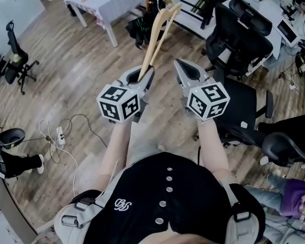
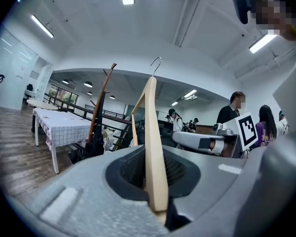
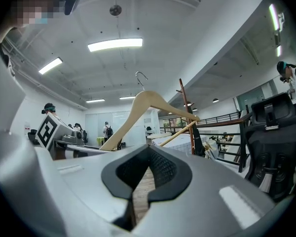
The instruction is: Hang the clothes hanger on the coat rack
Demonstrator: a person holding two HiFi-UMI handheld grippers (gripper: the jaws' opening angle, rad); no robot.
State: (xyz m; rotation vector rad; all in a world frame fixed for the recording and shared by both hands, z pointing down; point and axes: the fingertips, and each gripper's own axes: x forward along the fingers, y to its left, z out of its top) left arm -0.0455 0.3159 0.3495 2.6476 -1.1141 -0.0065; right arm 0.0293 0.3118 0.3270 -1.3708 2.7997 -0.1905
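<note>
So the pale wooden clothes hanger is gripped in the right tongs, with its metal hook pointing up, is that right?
Not quite. The pale wooden clothes hanger is gripped in the left tongs, not the right; the left gripper view shows it clamped between them. The right tongs hold nothing. Its metal hook does point up.
</note>
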